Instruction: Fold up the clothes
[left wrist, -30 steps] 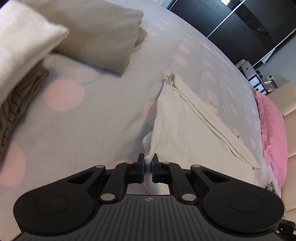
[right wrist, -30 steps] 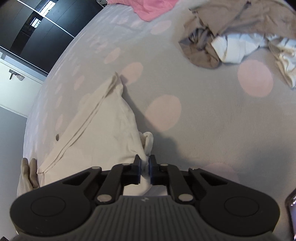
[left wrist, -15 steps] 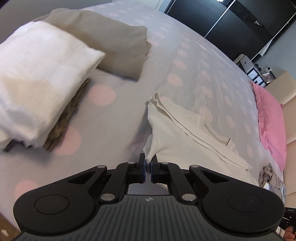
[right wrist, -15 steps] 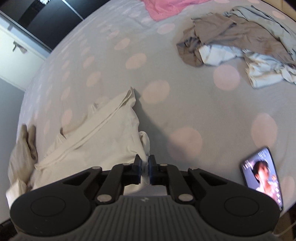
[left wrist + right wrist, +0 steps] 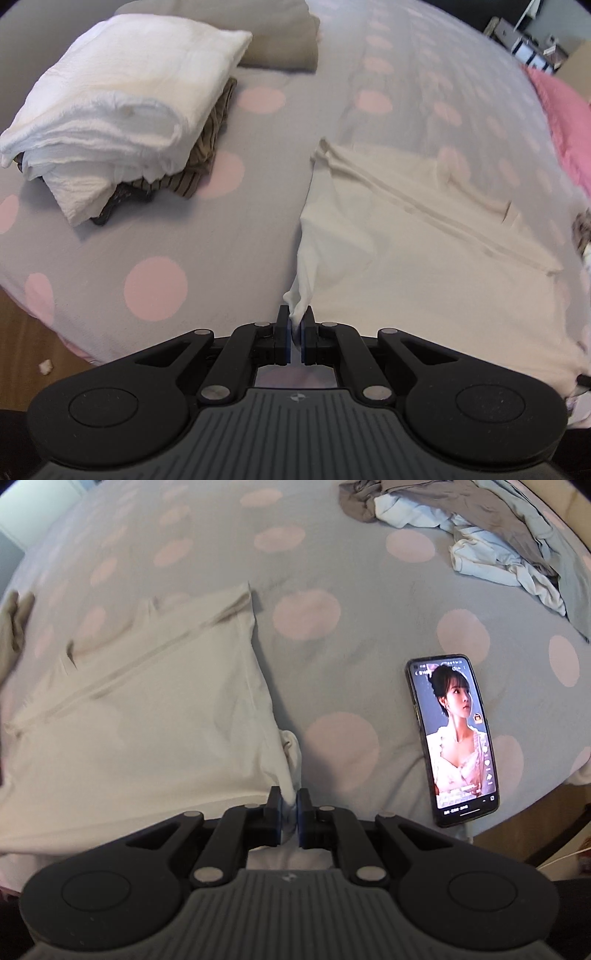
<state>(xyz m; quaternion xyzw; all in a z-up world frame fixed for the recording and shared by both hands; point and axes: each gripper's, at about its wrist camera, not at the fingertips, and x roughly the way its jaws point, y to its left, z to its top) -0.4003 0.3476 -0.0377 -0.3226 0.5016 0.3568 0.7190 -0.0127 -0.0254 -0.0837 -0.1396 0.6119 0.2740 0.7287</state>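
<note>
A cream garment [image 5: 424,251] lies spread on the grey bedsheet with pink dots [image 5: 229,236]. My left gripper [image 5: 294,320] is shut on the garment's near left corner, which bunches up between the pads. In the right wrist view the same cream garment [image 5: 147,716] stretches away to the left, and my right gripper [image 5: 288,805] is shut on its near right corner. The cloth is pulled taut between the two held corners and the far seam.
A stack of folded clothes with a white one on top [image 5: 122,99] sits at the left, a folded beige piece [image 5: 280,40] behind it. A lit phone [image 5: 454,738] lies right of the garment. A heap of unfolded clothes [image 5: 480,528] is far right. A pink pillow [image 5: 565,118] lies at the right.
Both grippers have drawn the garment toward the near bed edge, spreading it flatter. The folded stack, the wooden floor and the phone have come into view.
</note>
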